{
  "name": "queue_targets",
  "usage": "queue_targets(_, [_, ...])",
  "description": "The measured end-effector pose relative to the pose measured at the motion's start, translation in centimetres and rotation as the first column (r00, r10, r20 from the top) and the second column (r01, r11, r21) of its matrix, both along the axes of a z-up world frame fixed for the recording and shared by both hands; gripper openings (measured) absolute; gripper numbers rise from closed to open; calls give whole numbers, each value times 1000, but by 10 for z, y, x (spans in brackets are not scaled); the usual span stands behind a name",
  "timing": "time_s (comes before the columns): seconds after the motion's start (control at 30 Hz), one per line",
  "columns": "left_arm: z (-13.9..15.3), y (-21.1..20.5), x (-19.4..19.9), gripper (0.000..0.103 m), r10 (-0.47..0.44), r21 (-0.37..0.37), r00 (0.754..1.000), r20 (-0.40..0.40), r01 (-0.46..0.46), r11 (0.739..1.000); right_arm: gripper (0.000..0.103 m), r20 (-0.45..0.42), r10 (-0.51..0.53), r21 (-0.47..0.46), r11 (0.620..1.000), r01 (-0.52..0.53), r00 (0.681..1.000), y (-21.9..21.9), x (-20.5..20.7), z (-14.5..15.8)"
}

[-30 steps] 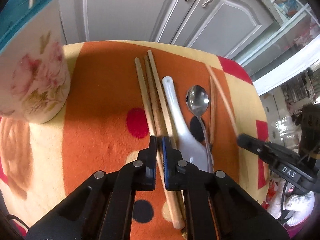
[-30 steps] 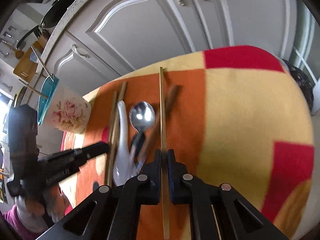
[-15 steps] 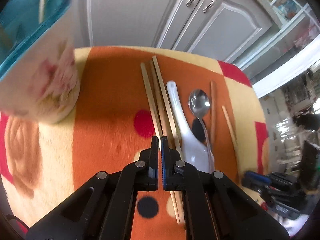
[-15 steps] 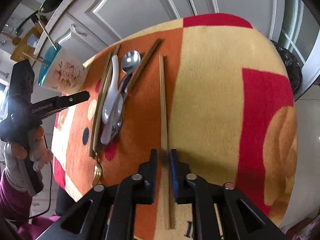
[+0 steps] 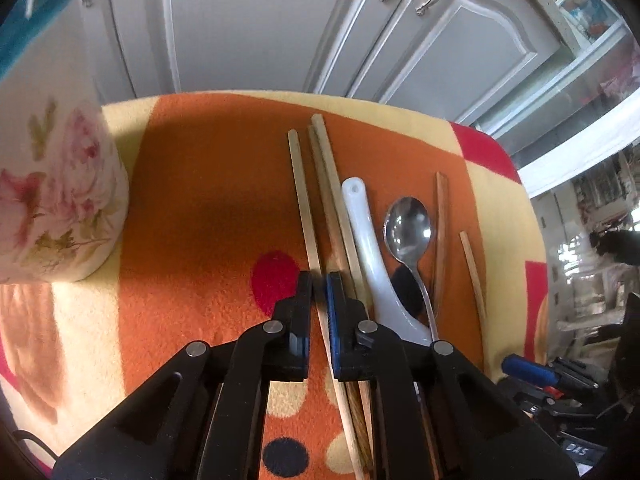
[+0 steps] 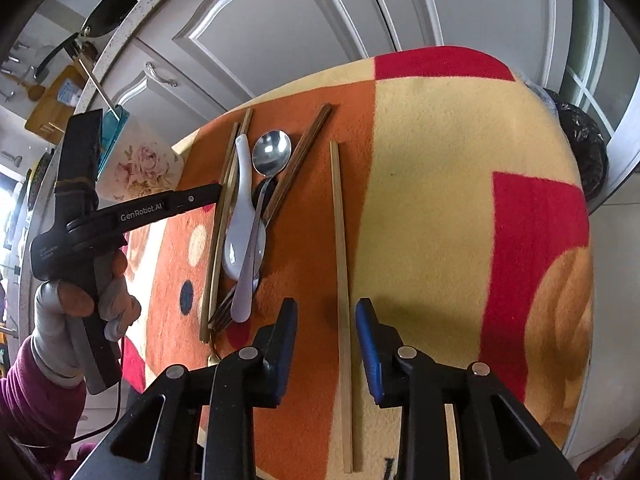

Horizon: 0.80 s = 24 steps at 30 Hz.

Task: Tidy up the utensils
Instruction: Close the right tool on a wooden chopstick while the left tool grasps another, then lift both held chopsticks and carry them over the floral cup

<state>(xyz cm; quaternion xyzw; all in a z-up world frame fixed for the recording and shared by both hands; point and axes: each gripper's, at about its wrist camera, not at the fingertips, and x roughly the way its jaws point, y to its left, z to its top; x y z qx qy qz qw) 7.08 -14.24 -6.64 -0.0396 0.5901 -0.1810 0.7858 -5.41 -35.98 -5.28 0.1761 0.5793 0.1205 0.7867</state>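
I am pinching the leftmost pale chopstick (image 5: 304, 204) in my left gripper (image 5: 319, 286), jaws narrow. My right gripper (image 6: 326, 312) is gaping wide over a lone chopstick (image 6: 340, 240) lying on the blanket (image 6: 440, 160). Crowding alongside are a white spoon (image 5: 366, 248), a metal spoon (image 5: 408, 228) and the floral cup (image 5: 56, 200).

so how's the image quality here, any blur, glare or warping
Left wrist view: the floral cup at the edge is soft and stretched, and a shadow darkens the orange cloth. Right wrist view: sharp overall, glare on the metal spoon, cabinet doors bent by the fisheye, and a gripper shadow beside the lone chopstick.
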Motion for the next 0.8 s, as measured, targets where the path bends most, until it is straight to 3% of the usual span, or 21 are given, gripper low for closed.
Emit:
queue_targets(0.1, [2,-6,-8,6,-35,50,998,44,33,998,29,6,-5,-33,999,5,1000,2,9,-5])
queue_targets(0.2, [0,-4,-12,5,-33,30,999,37,32,999,28,16,-19,-45,999,20,1000,5,21,-12])
queue_targets(0.27, [1,5,-17,4,-28,23,999,22,27,999,14,43,-14,-86,996,17,999,9,27,-14])
queue_targets(0.37, [4,19,-29,4,-27,28,1000,11,27,999,5,52,14,-132,991,-7,999,16,29,-13])
queue_targets(0.6, [0,47,-70,4,-89,41,994,-65,92,995,5,-39,108,-87,990,-111,993,22,2,-15])
queue_targets(0.67, [0,48,-71,4,-93,43,993,-66,96,994,6,-37,105,-114,987,-109,994,24,1,-14])
queue_targets(0.8, [7,42,-57,7,-88,81,996,-12,88,993,22,-4,94,-170,981,-93,996,30,18,-10])
